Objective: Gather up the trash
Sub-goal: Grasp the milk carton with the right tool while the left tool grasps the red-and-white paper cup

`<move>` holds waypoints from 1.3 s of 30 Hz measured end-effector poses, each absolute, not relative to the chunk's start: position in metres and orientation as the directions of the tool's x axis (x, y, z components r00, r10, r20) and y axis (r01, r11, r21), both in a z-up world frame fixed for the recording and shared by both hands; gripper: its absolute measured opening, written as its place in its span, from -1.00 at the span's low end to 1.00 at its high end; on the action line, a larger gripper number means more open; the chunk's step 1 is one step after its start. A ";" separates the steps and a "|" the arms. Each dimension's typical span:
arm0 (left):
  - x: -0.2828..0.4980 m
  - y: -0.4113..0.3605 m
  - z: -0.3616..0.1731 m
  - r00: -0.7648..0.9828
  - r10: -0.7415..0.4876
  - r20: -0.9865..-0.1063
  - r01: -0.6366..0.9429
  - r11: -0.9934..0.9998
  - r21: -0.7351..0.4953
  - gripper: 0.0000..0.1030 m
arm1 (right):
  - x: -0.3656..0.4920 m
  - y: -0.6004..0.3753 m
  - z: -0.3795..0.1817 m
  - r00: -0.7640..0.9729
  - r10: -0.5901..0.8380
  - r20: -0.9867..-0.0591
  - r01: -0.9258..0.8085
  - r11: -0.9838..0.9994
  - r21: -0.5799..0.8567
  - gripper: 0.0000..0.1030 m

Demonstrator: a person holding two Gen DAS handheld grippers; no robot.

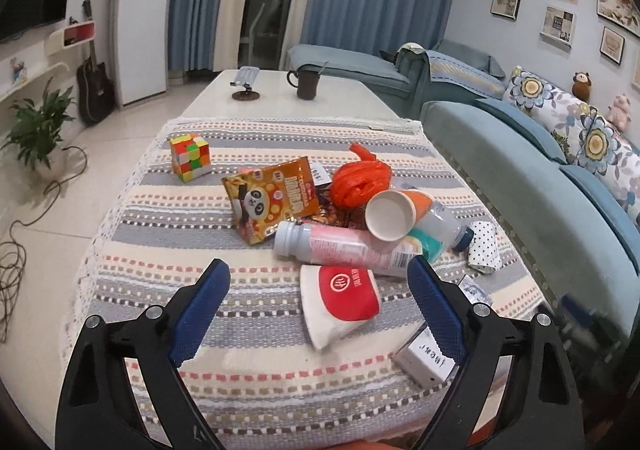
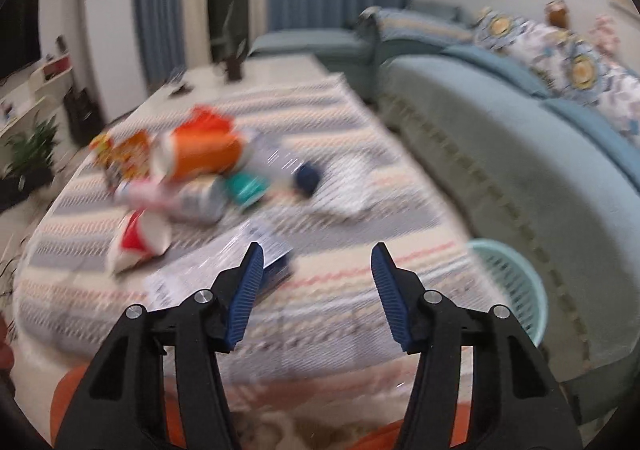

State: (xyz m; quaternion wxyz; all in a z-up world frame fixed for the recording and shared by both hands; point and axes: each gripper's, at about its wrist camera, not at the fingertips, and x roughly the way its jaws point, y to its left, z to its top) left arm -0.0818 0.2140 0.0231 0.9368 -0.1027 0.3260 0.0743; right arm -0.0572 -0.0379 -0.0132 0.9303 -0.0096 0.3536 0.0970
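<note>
trash heap [image 1: 352,217] on the striped tablecloth [image 1: 160,250], centre-right of the table, items touching or overlapping; listed largest to smallest

pink-labelled bottle [image 1: 344,248] lying on its side, grey cap toward the left; probably empty and light, smooth and round, so liable to roll or slip; best taken across the mid-body

panda snack bag [image 1: 272,197], crinkled foil, partly under the bottle's cap end; very light and soft, slick; best pinched at a free upper edge

flattened red-and-white paper cup [image 1: 340,302], nearest the left gripper [image 1: 320,278]; light, already crushed, thin enough to pinch at the rim edge

orange paper cup [image 1: 396,213] on its side, mouth facing the camera, resting on the bottles; light and easily crushed; grip over the rim wall, gently

orange plastic bag [image 1: 360,181], balled behind the cup; soft, compressible, graspable anywhere

clear bottle with dark blue cap [image 1: 444,234], largely hidden under the cup; handling as for the pink one

small white box [image 1: 424,362] beside the left gripper's right finger; stiff, flat-sided

left gripper: spread wide, holding nothing, above the cloth short of the heap

right gripper [image 2: 316,282]: parted, empty, view blurred; pale green basket [image 2: 516,290] low between table and sofa, likely the receptacle
</note>
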 end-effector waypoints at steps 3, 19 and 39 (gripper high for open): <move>-0.078 0.216 0.017 0.760 0.063 -0.647 -0.203 0.968 -0.144 0.70 | -0.057 -0.019 -0.031 0.666 0.229 -0.710 -0.240 0.967 0.087 0.19; -0.002 0.205 -0.051 0.576 -0.157 -0.802 -0.086 0.964 -0.251 0.70 | -0.008 -0.004 -0.056 0.480 0.378 -0.792 -0.241 0.925 0.295 0.48; 0.000 0.225 -0.063 0.543 -0.220 -0.810 -0.094 0.943 -0.319 -0.08 | 0.047 0.048 -0.069 0.317 0.389 -0.865 -0.184 0.920 0.347 0.48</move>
